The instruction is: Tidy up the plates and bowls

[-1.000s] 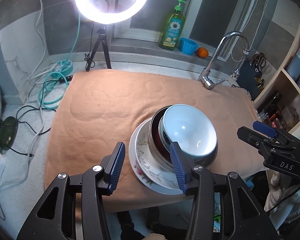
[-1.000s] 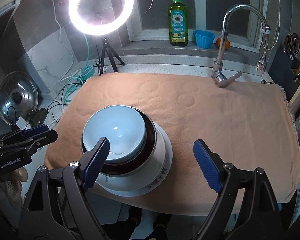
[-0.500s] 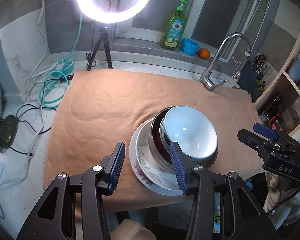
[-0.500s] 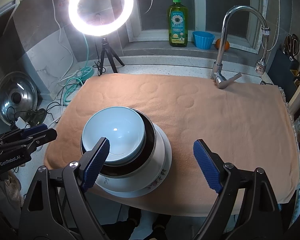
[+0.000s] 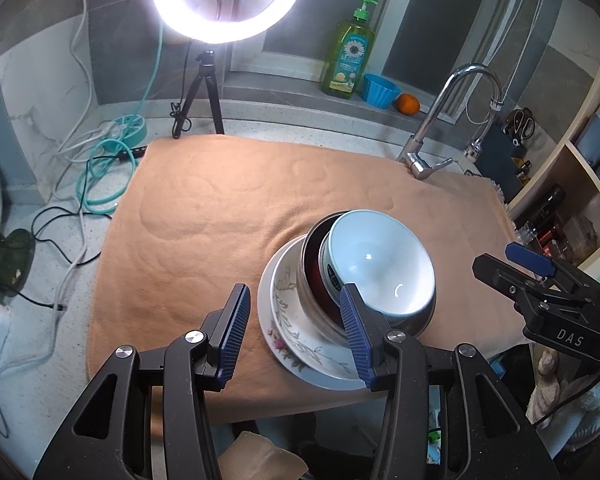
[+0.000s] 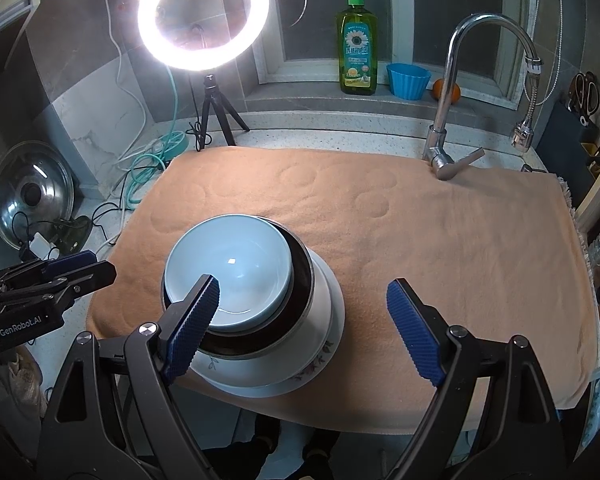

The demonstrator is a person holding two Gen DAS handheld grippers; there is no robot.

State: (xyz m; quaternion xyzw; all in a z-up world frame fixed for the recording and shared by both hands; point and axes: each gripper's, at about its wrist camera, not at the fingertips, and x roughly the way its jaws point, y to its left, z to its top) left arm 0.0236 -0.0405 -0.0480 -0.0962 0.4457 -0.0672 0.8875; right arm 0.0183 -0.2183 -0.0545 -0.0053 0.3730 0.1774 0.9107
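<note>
A pale bowl point(image 6: 228, 276) sat nested in a dark bowl point(image 6: 300, 276) on a floral plate point(image 6: 320, 352), on the towel point(image 6: 420, 240). Left gripper point(image 5: 296, 328) hung half open, right gripper point(image 6: 300, 324) wide; both empty.

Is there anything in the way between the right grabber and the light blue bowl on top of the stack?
Nothing visible. The open right gripper hovers near the pale blue ceramic bowl, which sits topmost, nested in the dark-lined steel bowl.
</note>
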